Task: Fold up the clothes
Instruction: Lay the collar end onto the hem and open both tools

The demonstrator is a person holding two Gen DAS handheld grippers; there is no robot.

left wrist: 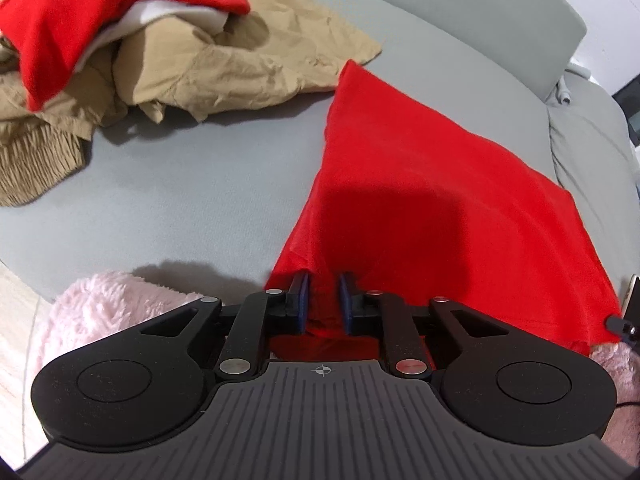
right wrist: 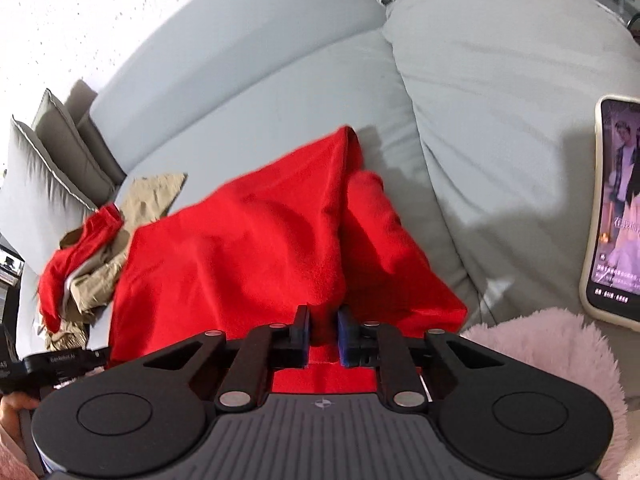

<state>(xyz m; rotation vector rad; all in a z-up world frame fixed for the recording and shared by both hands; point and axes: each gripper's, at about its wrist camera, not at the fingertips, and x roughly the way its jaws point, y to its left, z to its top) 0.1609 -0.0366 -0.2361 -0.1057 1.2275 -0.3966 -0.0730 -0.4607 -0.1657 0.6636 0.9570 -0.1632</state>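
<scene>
Red garment (left wrist: 432,184) lies spread over the grey sofa seat (left wrist: 180,184), its near hem drawn up to the left gripper (left wrist: 324,300); in the left wrist view the blue-padded jaws stand narrowly apart with red cloth bunched between them, so they appear to be pinching the hem, though the pads do not visibly meet. From here the likely fault is slippage: the knit looks thin, smooth and limp, and a pinch that catches only one layer would let the other sag and spoil the fold line. A crumpled heap of tan clothing (left wrist: 224,60), papery and creased, topped by another red piece (left wrist: 80,12) and a strip of white, sits just beyond the garment's far corner; dragging the cloth that way could snag it. Fluffy pink fabric (left wrist: 104,312) lies beside the gripper. In the right wrist view the same garment (right wrist: 240,248) rises in soft ridges with one edge doubled over, and the right gripper (right wrist: 324,334) has its jaws nearly closed on the near hem, seemingly gripping it. Uneven pulls by the two grippers would skew the fold or tighten those ridges into creases. A phone (right wrist: 616,216), its screen lit, rests on the cushion (right wrist: 500,140) to the right, well apart from the cloth, though a wide sweep might knock it.
</scene>
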